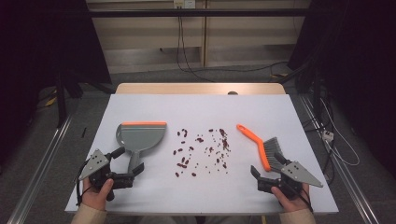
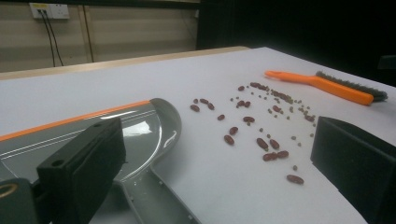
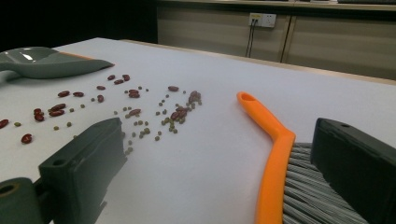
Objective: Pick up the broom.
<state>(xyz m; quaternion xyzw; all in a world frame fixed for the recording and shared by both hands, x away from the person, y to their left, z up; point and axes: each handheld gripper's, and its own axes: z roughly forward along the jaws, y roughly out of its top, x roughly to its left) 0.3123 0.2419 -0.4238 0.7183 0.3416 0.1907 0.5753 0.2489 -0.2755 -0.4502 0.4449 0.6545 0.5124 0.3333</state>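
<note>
White table (image 1: 196, 186), dustpan handle (image 1: 135, 161) between jaws

Centre: scattered beans (image 1: 201, 150) are lying between dustpan (image 1: 140, 137) and brush (image 1: 262, 144).
Near edge: bare desk (image 1: 210, 191) is staying passable.

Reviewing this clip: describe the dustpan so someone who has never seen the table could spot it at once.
On the white table, look left of the scattered beans. The dustpan lies flat there, its handle pointing toward the left gripper. It is grey with an orange strip along its wide far edge, unlike the orange-handled brush on the right.
</note>
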